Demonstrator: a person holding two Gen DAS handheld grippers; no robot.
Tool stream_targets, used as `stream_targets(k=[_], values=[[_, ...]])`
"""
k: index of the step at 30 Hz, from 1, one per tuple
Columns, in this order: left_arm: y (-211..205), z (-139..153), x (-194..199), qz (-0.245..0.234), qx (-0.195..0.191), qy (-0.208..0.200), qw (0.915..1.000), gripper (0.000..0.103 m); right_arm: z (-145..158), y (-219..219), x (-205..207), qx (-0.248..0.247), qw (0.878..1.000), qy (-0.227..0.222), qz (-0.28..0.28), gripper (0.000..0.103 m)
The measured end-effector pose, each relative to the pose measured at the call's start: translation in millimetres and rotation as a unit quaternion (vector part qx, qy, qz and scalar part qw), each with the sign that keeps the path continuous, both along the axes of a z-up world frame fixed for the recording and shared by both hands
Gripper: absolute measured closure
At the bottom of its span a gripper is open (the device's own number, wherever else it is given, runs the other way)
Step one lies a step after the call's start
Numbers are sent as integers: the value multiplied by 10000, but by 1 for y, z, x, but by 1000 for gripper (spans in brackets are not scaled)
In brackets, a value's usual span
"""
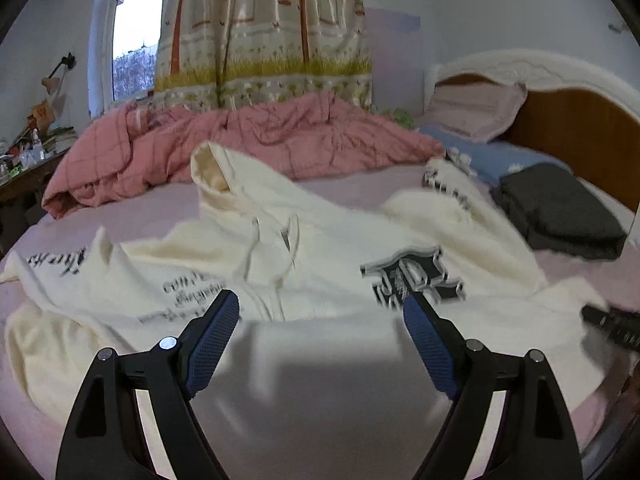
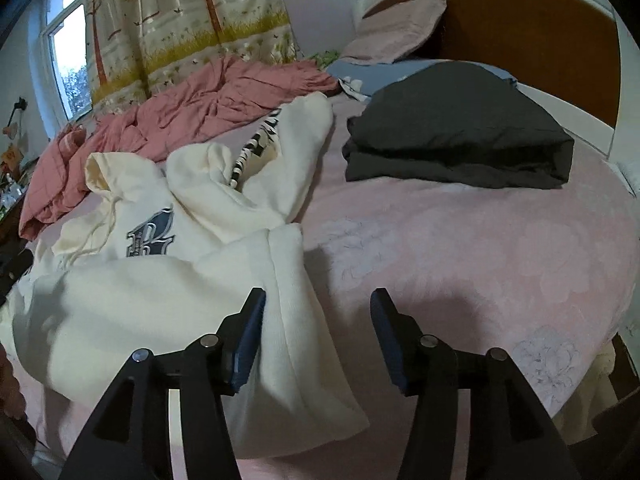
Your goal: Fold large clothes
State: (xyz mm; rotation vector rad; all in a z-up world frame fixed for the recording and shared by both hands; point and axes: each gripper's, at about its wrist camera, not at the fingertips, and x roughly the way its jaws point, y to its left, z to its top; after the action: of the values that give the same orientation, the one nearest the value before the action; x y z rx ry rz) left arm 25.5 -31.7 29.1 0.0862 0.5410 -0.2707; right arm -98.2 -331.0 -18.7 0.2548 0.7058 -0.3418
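A large cream hoodie with black lettering lies spread and rumpled on the pink bed sheet, hood toward the far side. My left gripper is open and empty, just above the hoodie's front body. In the right wrist view the hoodie lies at the left, one sleeve bent back over it. My right gripper is open and empty, over the hoodie's right bottom hem where it meets the sheet.
A folded dark grey garment lies near the pillows and wooden headboard. A crumpled pink quilt lies along the far side below the curtain. A cluttered desk stands at the left.
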Motion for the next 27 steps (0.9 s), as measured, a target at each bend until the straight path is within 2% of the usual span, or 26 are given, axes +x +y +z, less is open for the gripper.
stream_targets(k=[4, 7, 11, 13, 15, 19, 21, 24, 27], values=[[-4, -36, 10, -7, 241, 342, 9991, 19, 4, -1, -3, -53, 9999, -112, -67, 47], [-1, -39, 11, -31, 168, 401, 9991, 19, 10, -11, -7, 93, 9992, -388, -72, 47], [-1, -44, 14, -21, 148, 473, 9988, 17, 22, -46, -7, 279, 9966, -651, -429, 47], [-1, -45, 15, -5, 136, 516, 9986, 16, 28, -63, 4, 558, 9964, -622, -169, 47], [1, -45, 15, 26, 60, 536, 9985, 15, 33, -69, 30, 617, 9969, -368, 334, 47], [3, -45, 15, 37, -21, 530, 9986, 15, 47, -65, 90, 137, 9969, -14, 770, 47], [3, -45, 16, 33, -49, 534, 9986, 15, 50, -68, 128, 355, 9946, 125, 962, 47], [4, -46, 17, 33, -71, 539, 9985, 14, 33, -80, 183, 945, 9894, 470, 994, 47], [6, -47, 20, 9, -156, 586, 9982, 14, 3, -84, 227, 875, 9892, 953, 694, 47]])
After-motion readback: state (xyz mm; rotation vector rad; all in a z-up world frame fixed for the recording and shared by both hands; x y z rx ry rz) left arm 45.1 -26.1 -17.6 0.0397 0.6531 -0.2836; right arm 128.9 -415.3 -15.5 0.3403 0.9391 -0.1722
